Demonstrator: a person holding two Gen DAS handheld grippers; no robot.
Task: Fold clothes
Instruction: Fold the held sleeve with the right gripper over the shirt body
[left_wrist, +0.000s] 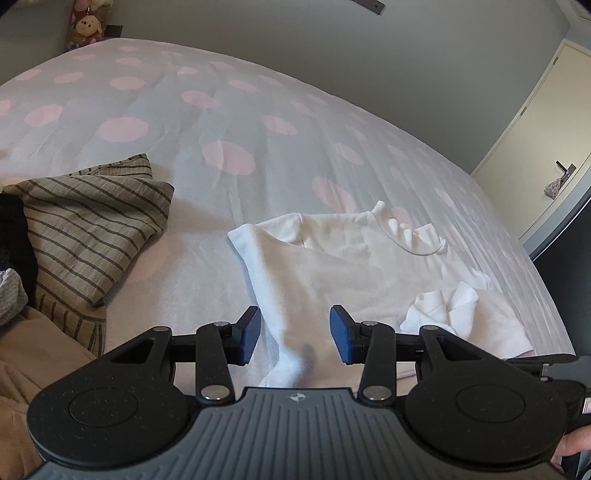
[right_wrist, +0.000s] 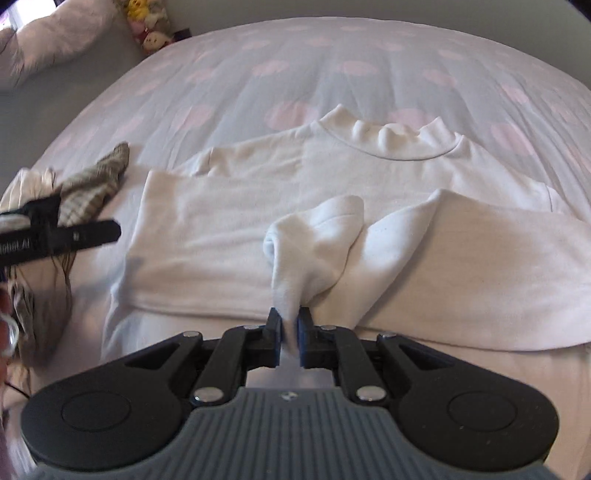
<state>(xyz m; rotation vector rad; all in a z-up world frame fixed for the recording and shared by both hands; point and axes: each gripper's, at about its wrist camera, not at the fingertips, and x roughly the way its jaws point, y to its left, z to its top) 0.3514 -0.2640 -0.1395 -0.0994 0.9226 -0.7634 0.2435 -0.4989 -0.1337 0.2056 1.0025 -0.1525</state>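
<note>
- Bedroom setting: a bed (left_wrist: 229, 122) under a pale cover with pink dots carries all the clothing; a grey wall and a cream door (left_wrist: 539, 133) lie beyond it.
- White top (right_wrist: 229, 229): lies collar-away on the bed, straight ahead of both sets of jaws. One sleeve is laid across the chest, left of the right jaws; the body is otherwise spread full length, hem nearest the cameras.
- Right gripper (right_wrist: 290, 325): jaws closed on the cuff of the other sleeve (right_wrist: 314, 240), which rises in a bunched ridge over the middle of the top, just beyond the jaw tips.
- Left gripper (left_wrist: 295, 334): jaws spread apart, holding nothing, poised above the near-left hem of the top.
- Striped garment (left_wrist: 92, 229): crumpled in a heap with other dark and beige clothes, well to the left of the left jaws.
- Progress, as a judgement: the top is partway folded, with one sleeve in and the second in hand. Laying that sleeve flat and folding the body up appear to remain, as does the heap, which lies unfolded.
</note>
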